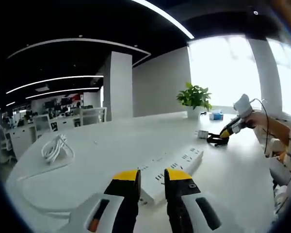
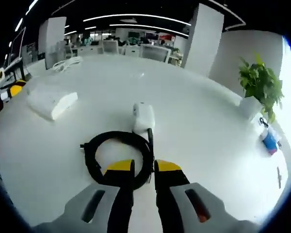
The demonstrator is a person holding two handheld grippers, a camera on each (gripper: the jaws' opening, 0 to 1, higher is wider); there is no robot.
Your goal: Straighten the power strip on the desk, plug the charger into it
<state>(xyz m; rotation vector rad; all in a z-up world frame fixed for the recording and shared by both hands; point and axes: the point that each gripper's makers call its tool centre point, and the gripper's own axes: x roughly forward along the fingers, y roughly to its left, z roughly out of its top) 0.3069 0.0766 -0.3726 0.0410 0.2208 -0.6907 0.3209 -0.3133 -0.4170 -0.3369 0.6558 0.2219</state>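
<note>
Left gripper (image 1: 152, 180): fingers (image 1: 127, 182) rise from 6 o'clock in the left gripper view, yellow tips, black pads, narrow gap between them, nothing visibly clamped. Level over the worktop (image 1: 111, 145), pointing toward 12.

Right gripper (image 2: 143, 171): fingers (image 2: 120, 172) also up from 6 o'clock in the right gripper view, narrow gap, yellow tips, grey bodies behind. Whether they pinch anything can't be judged.

In the left gripper view the right gripper sits far off at 3 o'clock, tip down toward the worktop, held by the person's hand (image 1: 256, 119) with forearm running out to the edge.

In the right gripper view the left gripper's yellow tip peeks in at 9 o'clock.
</note>
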